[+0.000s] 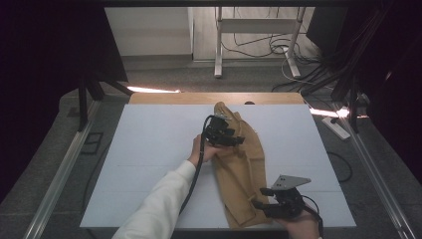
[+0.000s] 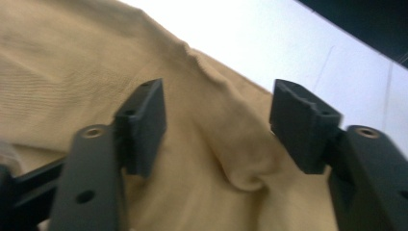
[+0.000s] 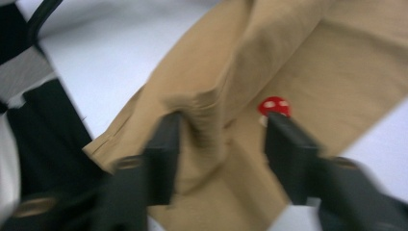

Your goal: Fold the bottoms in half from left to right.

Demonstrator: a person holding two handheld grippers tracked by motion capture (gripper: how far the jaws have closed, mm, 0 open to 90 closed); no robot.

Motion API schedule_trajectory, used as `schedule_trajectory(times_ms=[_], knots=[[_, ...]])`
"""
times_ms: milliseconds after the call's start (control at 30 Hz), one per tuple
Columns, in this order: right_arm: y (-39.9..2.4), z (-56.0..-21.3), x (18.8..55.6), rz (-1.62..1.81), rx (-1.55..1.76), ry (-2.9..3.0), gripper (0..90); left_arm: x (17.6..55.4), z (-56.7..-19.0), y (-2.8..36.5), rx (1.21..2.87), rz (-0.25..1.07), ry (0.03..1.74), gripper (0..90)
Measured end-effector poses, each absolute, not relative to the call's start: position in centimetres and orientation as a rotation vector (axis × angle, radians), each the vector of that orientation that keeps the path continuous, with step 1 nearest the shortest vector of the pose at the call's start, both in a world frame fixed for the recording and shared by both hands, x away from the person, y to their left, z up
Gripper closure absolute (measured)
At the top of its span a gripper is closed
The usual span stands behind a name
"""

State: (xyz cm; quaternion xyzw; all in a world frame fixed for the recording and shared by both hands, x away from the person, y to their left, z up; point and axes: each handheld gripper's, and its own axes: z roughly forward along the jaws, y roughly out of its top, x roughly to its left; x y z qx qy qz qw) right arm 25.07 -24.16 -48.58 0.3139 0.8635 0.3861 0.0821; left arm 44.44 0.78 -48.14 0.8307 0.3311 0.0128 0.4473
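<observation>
Left hand-held gripper (image 1: pixel 238 140): jaws spread wide over a raised fold of the tan garment (image 1: pixel 242 169), gripping nothing. Right hand-held gripper (image 1: pixel 261 204): jaws apart, straddling a bunched ridge at the garment's near end. Garment lies lengthwise on the white bench (image 1: pixel 149 149), right of centre.

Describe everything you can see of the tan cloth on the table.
The tan cloth is a soft, knit-looking garment lying lengthwise on the white table, rumpled into long folds. A small red, white-spotted mark shows on it. The left gripper straddles a raised fold at the far part with jaws open; the right gripper straddles a bunched ridge near the close end, also open.
</observation>
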Motion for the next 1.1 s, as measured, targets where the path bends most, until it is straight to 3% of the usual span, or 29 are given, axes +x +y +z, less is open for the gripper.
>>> schedule_trajectory(times_ms=[133,267,1100], knots=[[-24.8,-48.2,25.2,1.186,0.982,2.515,33.9,43.7,-47.5,1.4,2.071,0.062,0.799,30.0],[-25.3,-47.9,25.6,1.194,1.007,2.472,32.4,43.2,-47.2,2.3,2.074,0.077,0.807,28.6],[-25.0,-49.1,29.8,1.131,1.073,2.495,34.4,39.9,-48.2,6.7,2.124,0.087,0.804,29.1]])
